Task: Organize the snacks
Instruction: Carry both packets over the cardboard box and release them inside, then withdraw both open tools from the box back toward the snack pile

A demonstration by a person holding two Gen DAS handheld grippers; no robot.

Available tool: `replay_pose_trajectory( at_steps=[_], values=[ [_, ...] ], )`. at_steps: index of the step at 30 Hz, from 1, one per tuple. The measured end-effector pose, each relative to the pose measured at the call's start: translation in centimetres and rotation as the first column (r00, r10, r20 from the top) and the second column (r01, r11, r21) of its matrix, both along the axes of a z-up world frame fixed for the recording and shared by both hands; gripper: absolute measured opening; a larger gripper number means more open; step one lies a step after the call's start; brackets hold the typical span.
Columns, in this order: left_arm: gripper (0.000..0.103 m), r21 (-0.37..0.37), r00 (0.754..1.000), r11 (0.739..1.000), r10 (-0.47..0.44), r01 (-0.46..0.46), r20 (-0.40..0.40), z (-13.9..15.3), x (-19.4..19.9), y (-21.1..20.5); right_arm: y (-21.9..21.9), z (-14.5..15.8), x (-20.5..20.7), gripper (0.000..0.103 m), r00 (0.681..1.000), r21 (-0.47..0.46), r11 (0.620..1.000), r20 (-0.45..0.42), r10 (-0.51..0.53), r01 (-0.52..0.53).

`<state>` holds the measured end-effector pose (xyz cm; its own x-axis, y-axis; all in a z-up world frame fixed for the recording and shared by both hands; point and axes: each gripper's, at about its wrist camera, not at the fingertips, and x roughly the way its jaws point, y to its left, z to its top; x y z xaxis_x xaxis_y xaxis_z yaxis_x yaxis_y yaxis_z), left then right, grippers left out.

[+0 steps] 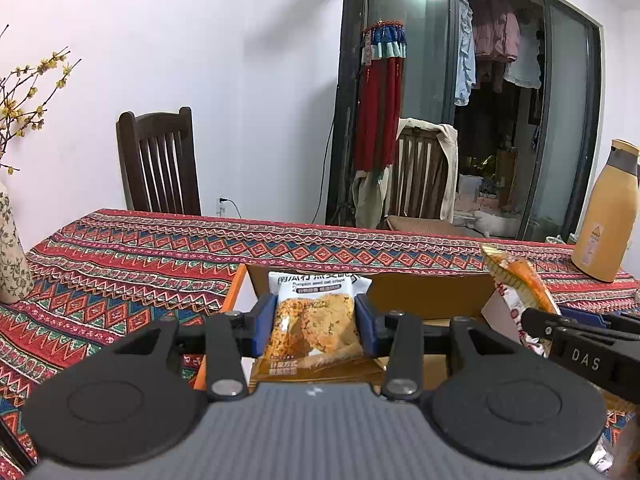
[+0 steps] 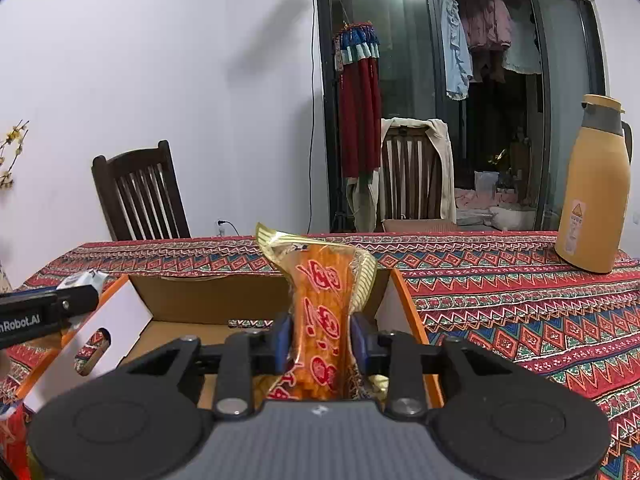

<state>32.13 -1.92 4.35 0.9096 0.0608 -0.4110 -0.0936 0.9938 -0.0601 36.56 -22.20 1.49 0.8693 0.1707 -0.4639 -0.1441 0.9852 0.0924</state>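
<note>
A white and orange packet of pumpkin seed oat crisps (image 1: 320, 286) stands between the blue pads of my left gripper (image 1: 316, 320), which is shut on it. It hangs over an open cardboard box (image 1: 424, 296) with orange outer sides. My right gripper (image 2: 320, 340) is shut on the waist of an orange snack packet with red characters (image 2: 320, 276), upright over the right side of the same box (image 2: 208, 298). In the left wrist view the right gripper (image 1: 534, 318) and its orange packet (image 1: 516, 276) show at the box's right wall. The left gripper (image 2: 86, 296) shows at the left.
The table wears a red patterned cloth (image 1: 120, 264). A yellow thermos jug (image 2: 592, 200) stands at the back right. A floral vase (image 1: 10, 256) with yellow blossom twigs is at the far left. Dark wooden chairs (image 1: 160, 160) stand behind the table. A red wrapper (image 2: 14, 440) lies near the box's left corner.
</note>
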Motion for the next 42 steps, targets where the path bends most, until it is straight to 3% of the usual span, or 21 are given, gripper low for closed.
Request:
replay_pose_trajectory(
  at_steps=[2, 4, 5, 7, 20, 31, 42],
  values=[
    [0.053, -0.015, 1.000, 1.000, -0.001, 0.002, 0.011, 0.2, -0.3, 0.2, 0.0, 0.1, -0.2, 0.049, 1.000, 0.000, 1.000, 0.007, -0.002, 0.002],
    [0.079, -0.029, 0.999, 1.000, 0.001, 0.000, 0.036, 0.6, -1.0, 0.5, -0.2, 0.4, -0.6, 0.066, 1.000, 0.009, 1.000, 0.019, 0.002, -0.002],
    [0.100, -0.030, 0.999, 1.000, 0.012, -0.011, 0.053, 0.8, -1.3, 0.4, -0.3, 0.6, -0.8, 0.073, 1.000, 0.015, 1.000, 0.027, 0.003, -0.004],
    [0.103, -0.030, 0.995, 0.999, 0.024, -0.021, 0.096, 1.2, -2.1, 0.4, -0.5, 0.9, -1.2, 0.103, 0.999, 0.023, 1.000, 0.045, -0.007, 0.006],
    [0.103, -0.035, 0.992, 0.999, 0.012, -0.007, 0.126, 2.1, -3.3, 0.0, -1.0, 1.8, -2.5, 0.103, 0.996, 0.050, 0.999, 0.089, -0.019, 0.015],
    [0.103, -0.049, 0.975, 0.999, 0.025, -0.014, 0.220, 5.4, -8.6, 0.8, -2.0, 5.2, -7.3, 0.103, 0.981, 0.030, 0.998, 0.187, -0.051, 0.046],
    [0.103, -0.001, 0.987, 1.000, 0.006, -0.006, 0.163, 2.4, -13.7, 2.4, -3.7, 3.0, -13.8, 0.103, 0.990, -0.008, 1.000, 0.143, -0.014, 0.015]
  ],
)
